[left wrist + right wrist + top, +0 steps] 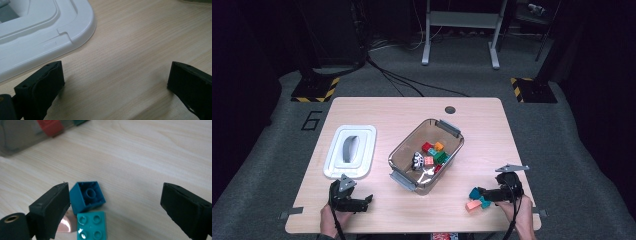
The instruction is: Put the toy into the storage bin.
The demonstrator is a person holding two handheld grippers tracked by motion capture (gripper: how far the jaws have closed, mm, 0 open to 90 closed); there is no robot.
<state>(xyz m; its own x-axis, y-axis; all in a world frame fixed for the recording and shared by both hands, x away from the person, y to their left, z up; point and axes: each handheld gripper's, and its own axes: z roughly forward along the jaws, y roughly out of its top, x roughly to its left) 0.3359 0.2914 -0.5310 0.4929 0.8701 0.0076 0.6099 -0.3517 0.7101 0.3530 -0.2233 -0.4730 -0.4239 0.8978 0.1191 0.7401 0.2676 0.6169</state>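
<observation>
In the high view, the right hand-held gripper (pixel 479 192) lay near the counter's (pixel 492 130) front right corner, its tips at a cluster of teal and pink bricks (pixel 475 200), while the left hand-held gripper (pixel 367 200) rested near the front left corner, just in front of the white lid (pixel 351 151). In the left gripper view, its jaws stood wide apart over bare wood, holding nothing. In the right gripper view, the jaws stood wide, released, with a dark teal brick (pixel 87 196) touching the left jaw and a lighter teal brick (pixel 91 225) just beside it.

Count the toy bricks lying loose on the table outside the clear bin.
3, all by the right gripper: a dark teal brick tipped on its side, a lighter teal studded brick in front of it, and a pink brick beside them. Others may be hidden under the gripper.
</observation>
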